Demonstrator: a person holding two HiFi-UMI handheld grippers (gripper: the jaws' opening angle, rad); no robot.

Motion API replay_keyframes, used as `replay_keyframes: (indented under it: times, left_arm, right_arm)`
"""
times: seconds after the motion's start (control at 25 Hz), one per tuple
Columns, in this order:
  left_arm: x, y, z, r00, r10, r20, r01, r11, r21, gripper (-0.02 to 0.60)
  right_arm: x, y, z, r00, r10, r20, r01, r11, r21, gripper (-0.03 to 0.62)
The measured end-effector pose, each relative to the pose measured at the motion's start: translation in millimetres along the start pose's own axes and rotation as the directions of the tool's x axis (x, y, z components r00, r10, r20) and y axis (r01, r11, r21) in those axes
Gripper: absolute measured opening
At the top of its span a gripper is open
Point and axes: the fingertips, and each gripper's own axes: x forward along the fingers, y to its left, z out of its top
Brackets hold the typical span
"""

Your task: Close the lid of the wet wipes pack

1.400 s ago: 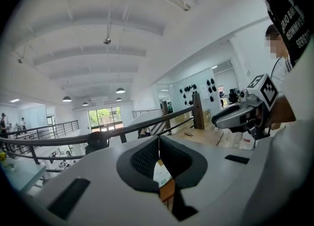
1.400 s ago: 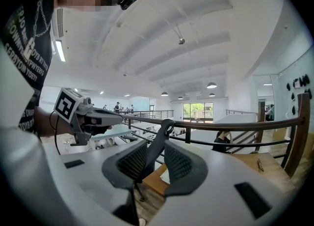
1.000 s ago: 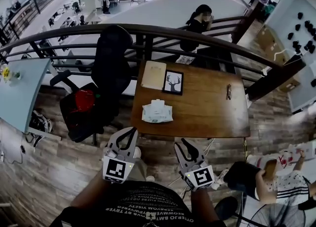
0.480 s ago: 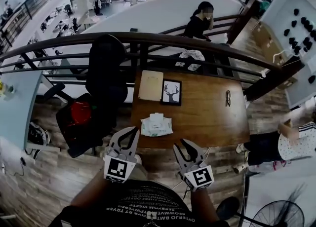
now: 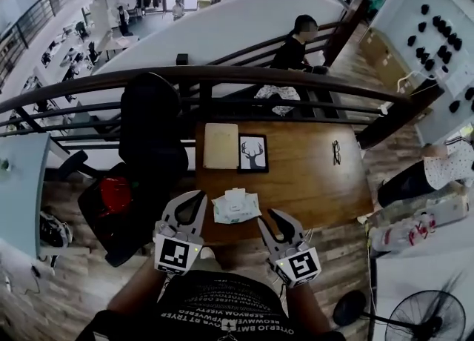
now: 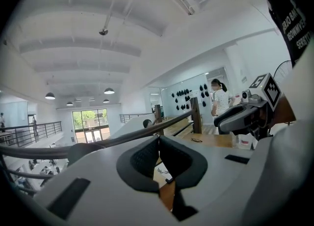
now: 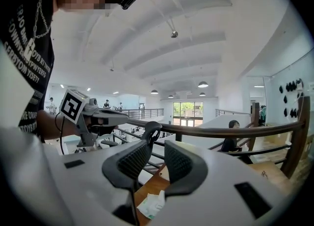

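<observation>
Nothing done yet — the wet wipes pack (image 5: 237,207) lies untouched, and its lid looks raised, though it is small in frame.
It sits at the near edge of the table (image 5: 318,176), centre frame, just above my grippers. My left gripper (image 5: 189,202) has its tips together and is empty; my right gripper (image 5: 274,221) gapes wide, holding nothing — the reach and the closing are all still to do.
</observation>
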Motion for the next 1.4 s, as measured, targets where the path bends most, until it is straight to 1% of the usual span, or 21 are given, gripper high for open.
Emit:
replay_keyframes:
  times: [0.08,0.24,0.4,0.6,0.76,0.92,1.08,1.24,1.4]
  left_arm:
    - [3.3,5.5,-4.8,1.000,-0.017,0.000,0.017,1.000,0.002,0.029]
    - [4.4,13.8,-11.3,0.999,-0.038,0.007,0.038,0.997,-0.064,0.029]
    - [4.9,17.0,-22.4,0.999,-0.045,0.009,0.046,0.995,-0.094,0.029]
    - [-0.6,21.2,-36.6,1.000,-0.030,-0.005,0.029,0.993,-0.119,0.029]
    - [-3.5,32.8,-44.4,1.000,0.007,-0.024,-0.010,0.991,-0.130,0.029]
    - [-1.7,38.7,-42.9,0.998,0.051,-0.034,-0.055,0.991,-0.120,0.029]
    - [1.9,46.5,-45.3,0.996,0.075,-0.042,-0.079,0.992,-0.096,0.029]
    - [10.5,40.2,-50.6,0.994,0.079,-0.078,-0.086,0.992,-0.088,0.029]
    - [27.9,38.3,-54.7,0.991,0.088,-0.101,-0.097,0.992,-0.086,0.029]
  right_arm:
    - [5.1,3.6,0.4,1.000,-0.009,-0.006,0.009,1.000,0.015,0.115]
    - [8.5,10.1,-2.2,0.999,-0.016,-0.033,0.017,0.999,0.033,0.115]
    - [13.2,10.2,-0.7,0.998,-0.012,-0.061,0.014,0.999,0.031,0.114]
    - [27.1,8.4,0.7,0.998,0.005,-0.058,-0.002,0.999,0.036,0.110]
    - [40.5,5.5,4.4,0.997,0.037,-0.065,-0.035,0.999,0.035,0.110]
    - [47.8,-4.3,2.5,0.997,0.064,-0.052,-0.062,0.997,0.035,0.110]
    - [64.5,-15.6,-10.8,0.997,0.064,-0.042,-0.062,0.996,0.057,0.109]
    - [70.9,-33.2,-23.5,0.995,0.079,-0.054,-0.073,0.992,0.101,0.108]
    - [82.1,-50.1,-45.4,0.990,0.098,-0.098,-0.085,0.988,0.129,0.109]
